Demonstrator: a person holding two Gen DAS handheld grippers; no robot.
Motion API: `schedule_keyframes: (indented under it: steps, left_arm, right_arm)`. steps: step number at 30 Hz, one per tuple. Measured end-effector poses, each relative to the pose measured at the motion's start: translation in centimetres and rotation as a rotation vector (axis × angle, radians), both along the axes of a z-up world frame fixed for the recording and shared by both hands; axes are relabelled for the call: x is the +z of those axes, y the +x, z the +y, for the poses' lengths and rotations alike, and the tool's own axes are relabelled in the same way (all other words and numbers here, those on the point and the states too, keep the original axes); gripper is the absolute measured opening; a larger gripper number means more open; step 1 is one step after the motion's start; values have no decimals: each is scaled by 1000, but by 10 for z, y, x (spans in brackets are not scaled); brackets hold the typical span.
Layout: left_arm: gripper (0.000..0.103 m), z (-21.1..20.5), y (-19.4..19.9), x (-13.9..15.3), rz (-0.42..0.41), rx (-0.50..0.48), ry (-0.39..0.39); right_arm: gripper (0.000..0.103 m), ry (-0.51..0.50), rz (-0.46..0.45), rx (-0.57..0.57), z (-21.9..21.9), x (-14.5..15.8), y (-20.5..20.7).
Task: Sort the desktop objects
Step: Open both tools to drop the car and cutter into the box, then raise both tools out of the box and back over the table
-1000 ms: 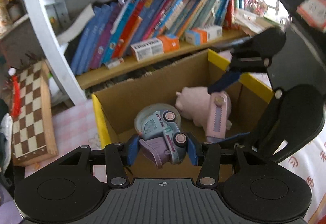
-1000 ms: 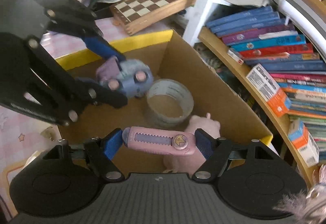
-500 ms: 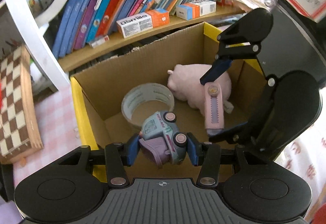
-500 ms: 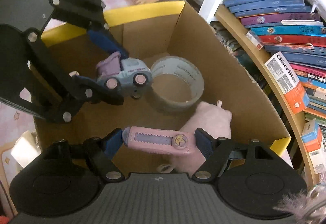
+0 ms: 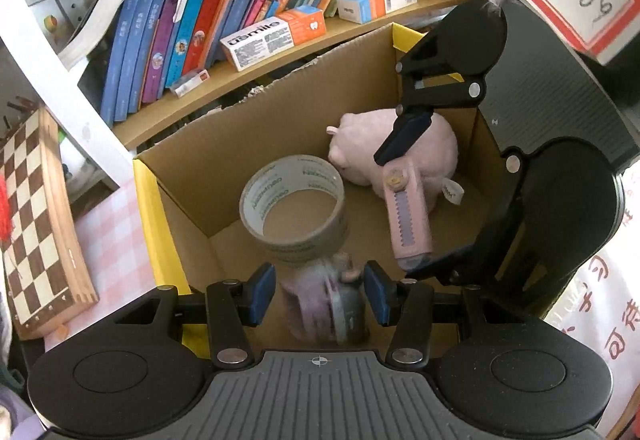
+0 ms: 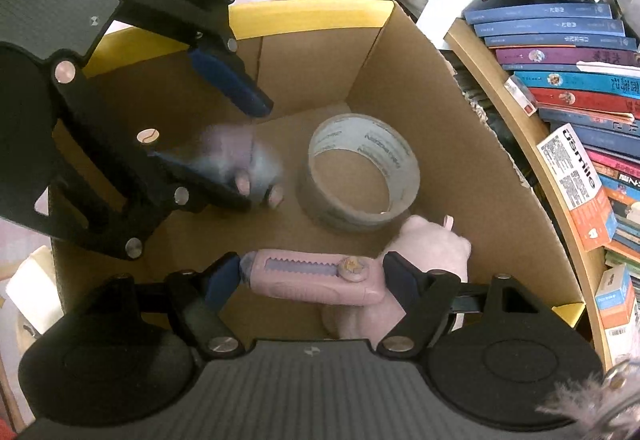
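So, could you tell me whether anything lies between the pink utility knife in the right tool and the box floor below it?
Partly. The pink utility knife hangs over the pink plush pig at its slider end; the other end is over bare cardboard box floor. The tape roll sits further in, clear of it.

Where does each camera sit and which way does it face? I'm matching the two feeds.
Left wrist: on the left tongs, looking down into the cardboard box; own open fingers and the right tongs show.
Right wrist: on the right tongs, facing into the box; own fingers clamp the pink utility knife; left tongs show.
Shared: tape roll, pink plush pig, blurred toy car.
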State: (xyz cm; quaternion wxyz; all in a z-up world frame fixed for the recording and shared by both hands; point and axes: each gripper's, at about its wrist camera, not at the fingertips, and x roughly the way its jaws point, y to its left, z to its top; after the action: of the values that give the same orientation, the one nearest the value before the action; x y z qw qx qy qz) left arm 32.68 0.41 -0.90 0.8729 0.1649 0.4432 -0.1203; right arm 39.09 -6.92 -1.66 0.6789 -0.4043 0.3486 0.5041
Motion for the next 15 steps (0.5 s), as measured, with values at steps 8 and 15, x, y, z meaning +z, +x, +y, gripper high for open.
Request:
schedule_keyframes:
  steps: [8, 15]
  left_arm:
    - [69, 2, -12, 18, -77, 23, -31]
    - [70, -2, -29, 40, -154, 38, -58]
  right_arm:
    - [88, 78, -18, -62, -10, 20, 1]
    - [90, 157, -34, -136, -27, 42, -8]
